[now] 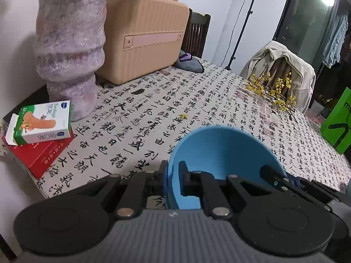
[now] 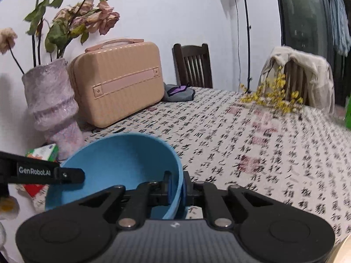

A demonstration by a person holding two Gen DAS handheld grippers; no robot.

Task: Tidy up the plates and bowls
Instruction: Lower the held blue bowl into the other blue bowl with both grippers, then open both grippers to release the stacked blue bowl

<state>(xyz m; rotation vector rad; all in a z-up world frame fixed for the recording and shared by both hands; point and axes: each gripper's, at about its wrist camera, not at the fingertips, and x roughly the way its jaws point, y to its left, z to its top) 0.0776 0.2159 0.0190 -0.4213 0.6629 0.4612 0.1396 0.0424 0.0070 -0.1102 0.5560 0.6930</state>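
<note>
1. The left gripper [image 1: 172,180] is clenched on the rim of a blue bowl [image 1: 221,153]; in the lower middle of the left wrist view one pad sits outside the wall and the other inside, so the thin edge is pinched rather than the body cupped.
2. The right gripper [image 2: 177,188] is likewise clenched on the bowl [image 2: 122,160], gripping the rim at the lower centre of its own view. The left gripper's finger enters that frame from the left edge, on the opposite side of the rim.
3. Two grips on opposite sides probably serve to steady a light, wide bowl and keep it from tipping.
4. The bowl appears at the bottom centre of both views, above the calligraphy-print tablecloth [image 1: 153,109]; whether it touches the cloth cannot be told.
5. The vase [image 1: 68,50], tan case [image 1: 142,39] and stacked boxes [image 1: 41,127] crowd the upper left, leaving the open cloth at centre and right as likely working space.
6. No plates or other bowls show.
</note>
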